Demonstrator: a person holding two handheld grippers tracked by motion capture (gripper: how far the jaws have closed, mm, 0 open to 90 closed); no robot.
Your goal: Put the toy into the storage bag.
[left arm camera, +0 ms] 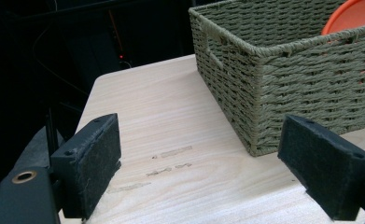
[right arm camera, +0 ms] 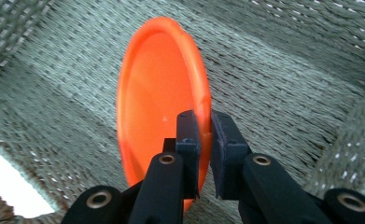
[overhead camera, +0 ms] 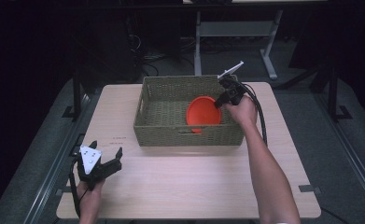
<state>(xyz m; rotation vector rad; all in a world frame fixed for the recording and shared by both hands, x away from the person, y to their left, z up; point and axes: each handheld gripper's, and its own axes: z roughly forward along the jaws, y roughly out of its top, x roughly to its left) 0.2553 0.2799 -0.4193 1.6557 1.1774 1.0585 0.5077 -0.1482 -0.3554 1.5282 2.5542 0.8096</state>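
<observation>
An orange plate hangs tilted on edge inside the green woven basket, toward its right side. My right gripper reaches over the basket's right wall and is shut on the plate's rim. In the right gripper view the two black jaws pinch the orange plate at its right rim, my right gripper above the basket floor. My left gripper rests open at the table's front left corner. Its pads stand wide apart with only tabletop between them, and the basket is ahead to the right.
The light wooden table has open room in front of the basket and along its left side. A cable trails from the right gripper down the table's right side. Dark floor and a table frame lie beyond the far edge.
</observation>
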